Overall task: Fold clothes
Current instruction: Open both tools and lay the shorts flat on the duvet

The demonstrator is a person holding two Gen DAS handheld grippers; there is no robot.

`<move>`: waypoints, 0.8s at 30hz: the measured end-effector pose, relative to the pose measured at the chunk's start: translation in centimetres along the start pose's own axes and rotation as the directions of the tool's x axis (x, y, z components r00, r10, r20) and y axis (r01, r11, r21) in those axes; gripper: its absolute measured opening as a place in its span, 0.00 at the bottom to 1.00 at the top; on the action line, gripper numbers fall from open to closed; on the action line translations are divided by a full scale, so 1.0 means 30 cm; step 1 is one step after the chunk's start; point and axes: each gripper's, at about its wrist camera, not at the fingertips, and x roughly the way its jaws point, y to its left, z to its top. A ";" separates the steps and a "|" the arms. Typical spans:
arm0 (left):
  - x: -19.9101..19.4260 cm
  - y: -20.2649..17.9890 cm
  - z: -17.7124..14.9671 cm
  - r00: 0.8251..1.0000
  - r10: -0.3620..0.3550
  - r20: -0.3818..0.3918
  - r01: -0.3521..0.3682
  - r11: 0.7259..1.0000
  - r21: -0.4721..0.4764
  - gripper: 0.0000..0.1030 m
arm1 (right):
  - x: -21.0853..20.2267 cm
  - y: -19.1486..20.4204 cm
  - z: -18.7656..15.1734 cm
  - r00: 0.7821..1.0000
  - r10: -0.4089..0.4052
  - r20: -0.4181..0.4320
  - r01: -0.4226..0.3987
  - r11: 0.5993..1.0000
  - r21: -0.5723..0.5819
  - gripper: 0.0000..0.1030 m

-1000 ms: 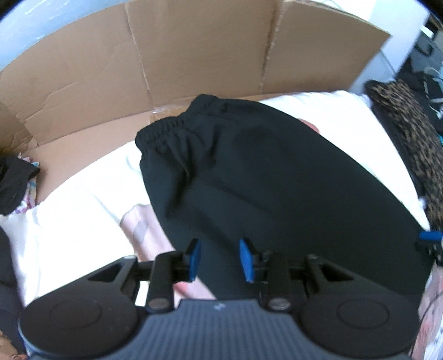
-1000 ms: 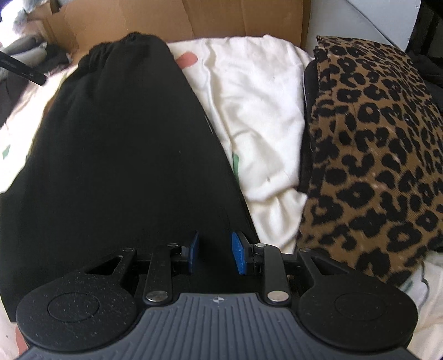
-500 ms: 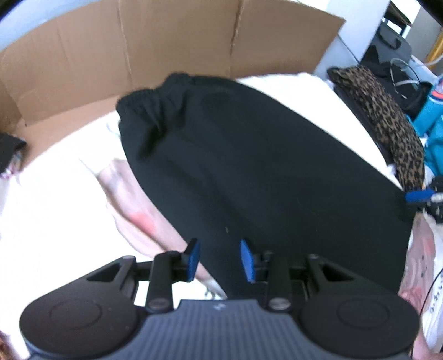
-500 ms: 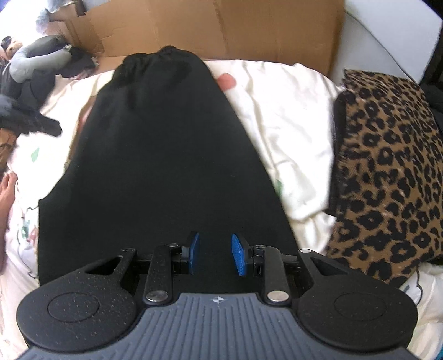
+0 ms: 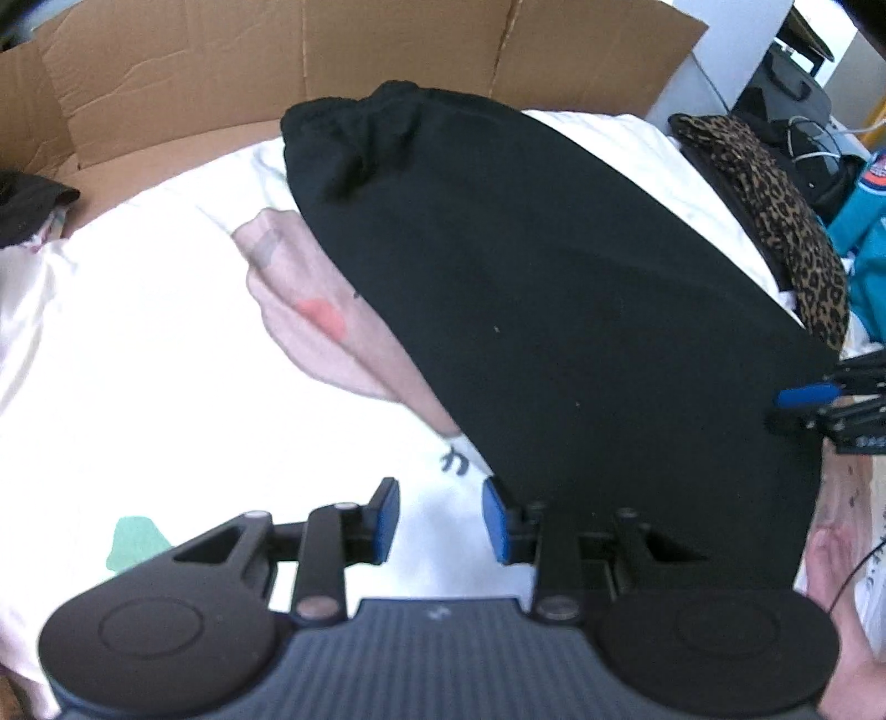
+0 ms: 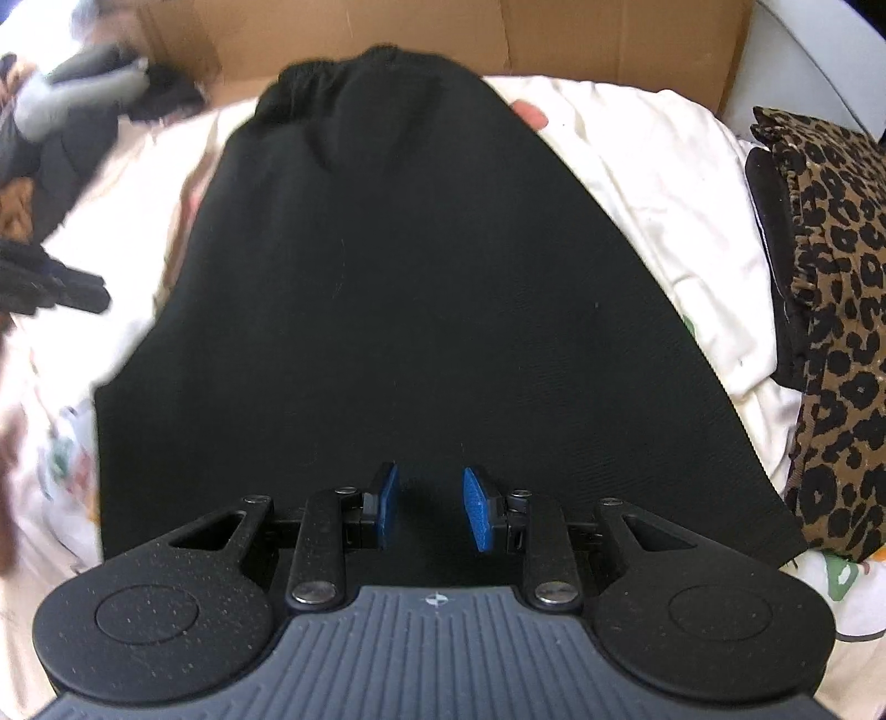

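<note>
White sheet [image 5: 166, 343], cardboard behind: black garment [image 6: 398, 288] laid flat; left tool [image 5: 440, 518] and right tool [image 6: 429, 507] parted, empty; hem corners to be gripped evenly before folding.

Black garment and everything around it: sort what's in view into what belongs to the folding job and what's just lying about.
Part of the job:
- black garment, spread flat, elastic waistband at the far end
- left gripper, fingers apart, over the garment's left edge
- right gripper, fingers apart, over the garment

Lying about:
- leopard-print cloth
- white printed sheet
- cardboard box
- grey stuffed toy
</note>
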 end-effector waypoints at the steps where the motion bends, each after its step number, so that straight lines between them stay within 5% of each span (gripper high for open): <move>1: 0.000 -0.001 -0.008 1.000 -0.007 -0.005 0.007 1.000 0.002 0.34 | 0.008 0.004 -0.009 1.000 -0.010 -0.007 0.010 1.000 -0.003 0.32; 13: 0.029 -0.045 -0.128 0.991 -0.080 -0.105 0.088 0.994 0.071 0.34 | 0.034 -0.012 -0.091 0.996 -0.050 -0.077 0.046 0.998 -0.054 0.31; 24: 0.079 -0.077 -0.143 0.987 -0.153 -0.048 0.156 0.987 0.050 0.34 | 0.029 -0.030 -0.119 0.994 -0.057 -0.089 0.051 0.996 -0.070 0.31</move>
